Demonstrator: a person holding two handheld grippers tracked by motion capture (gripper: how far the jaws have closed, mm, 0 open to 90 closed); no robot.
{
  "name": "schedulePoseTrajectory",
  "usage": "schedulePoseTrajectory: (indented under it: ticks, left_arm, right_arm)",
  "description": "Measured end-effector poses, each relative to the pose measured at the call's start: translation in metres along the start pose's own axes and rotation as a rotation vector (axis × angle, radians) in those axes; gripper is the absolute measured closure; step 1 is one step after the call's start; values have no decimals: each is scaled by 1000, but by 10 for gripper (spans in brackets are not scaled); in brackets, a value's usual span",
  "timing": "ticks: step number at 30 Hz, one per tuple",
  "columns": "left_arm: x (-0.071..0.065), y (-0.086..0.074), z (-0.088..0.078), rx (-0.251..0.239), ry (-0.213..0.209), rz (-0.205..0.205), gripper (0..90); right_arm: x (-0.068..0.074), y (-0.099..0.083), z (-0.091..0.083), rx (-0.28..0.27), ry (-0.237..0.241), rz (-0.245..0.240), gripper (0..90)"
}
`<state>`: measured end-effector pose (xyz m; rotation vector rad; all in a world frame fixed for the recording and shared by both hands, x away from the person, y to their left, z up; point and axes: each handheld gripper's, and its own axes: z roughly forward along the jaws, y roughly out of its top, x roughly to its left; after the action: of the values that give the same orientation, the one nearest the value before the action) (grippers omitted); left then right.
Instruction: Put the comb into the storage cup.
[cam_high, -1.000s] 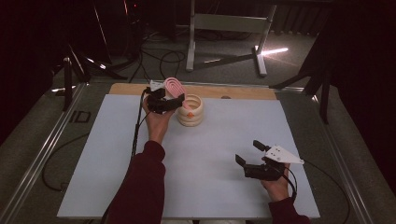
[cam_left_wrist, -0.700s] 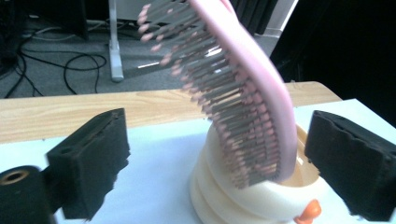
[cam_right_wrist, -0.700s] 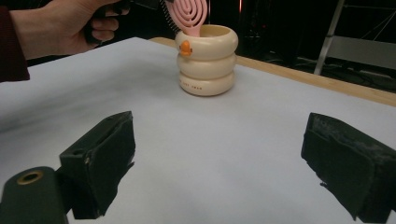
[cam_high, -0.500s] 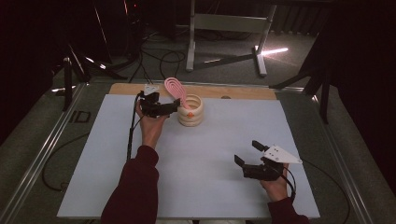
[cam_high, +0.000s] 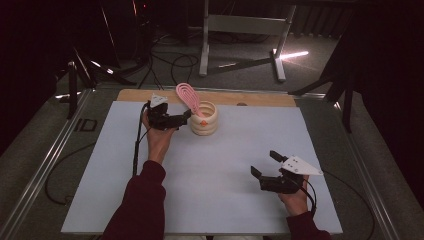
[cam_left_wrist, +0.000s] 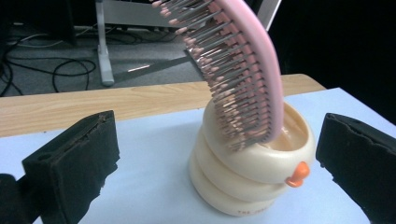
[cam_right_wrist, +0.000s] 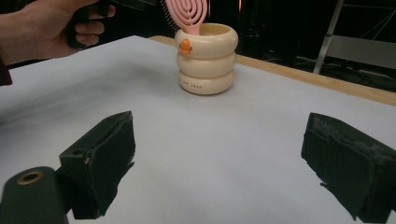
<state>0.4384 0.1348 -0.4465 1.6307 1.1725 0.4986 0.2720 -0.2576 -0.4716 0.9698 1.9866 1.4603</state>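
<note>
**Entry: pink hairbrush stowed in cream holder; release made, withdrawal outstanding**

Item 1. Cream ringed holder (cam_high: 204, 119), three stacked rolls with a small orange knob on its side; stands upright on the pale mat (cam_high: 210, 200), near the mat's far edge and the wooden strip (cam_high: 270, 99) behind it. Taken as the landmark for all places below.

Item 2. Pink hairbrush (cam_high: 188, 97): handle end down inside the holder, head rising above the rim and leaning away to the holder's left (bristles face the left gripper's camera). It rests against the rim on its own.

Item 3. Left gripper (cam_high: 183, 119): just beside the holder on its left, jaws have just been opening and now stand spread wide, one on each side of the holder with clear air between pads and brush; nothing is gripped.

Item 4. Right gripper (cam_high: 264, 164): well apart from the holder, toward the near right of the mat, jaws spread, empty.

Status: placing judged done, since the brush sits in the holder unheld. Left to do, by appearance: draw the left gripper back without knocking the leaning head.
</note>
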Motion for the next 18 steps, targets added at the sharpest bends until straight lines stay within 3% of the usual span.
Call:
schedulePoseTrajectory:
  ticks: [5, 8, 12, 18]
  left_arm:
    - [1, -1, -6, -9, -4, 2, 0]
    - [1, -1, -13, 5, 6, 39, 0]
    - [1, 0, -17, 3, 8, 57, 0]
    - [1, 1, -27, -7, -12, 54, 0]
  right_arm:
    - [0, 0, 0, 0, -1, 0, 99]
    - [0, 0, 0, 1, -1, -1, 99]
    - [0, 0, 1, 2, 0, -5, 99]
    - [0, -1, 0, 2, -4, -3, 99]
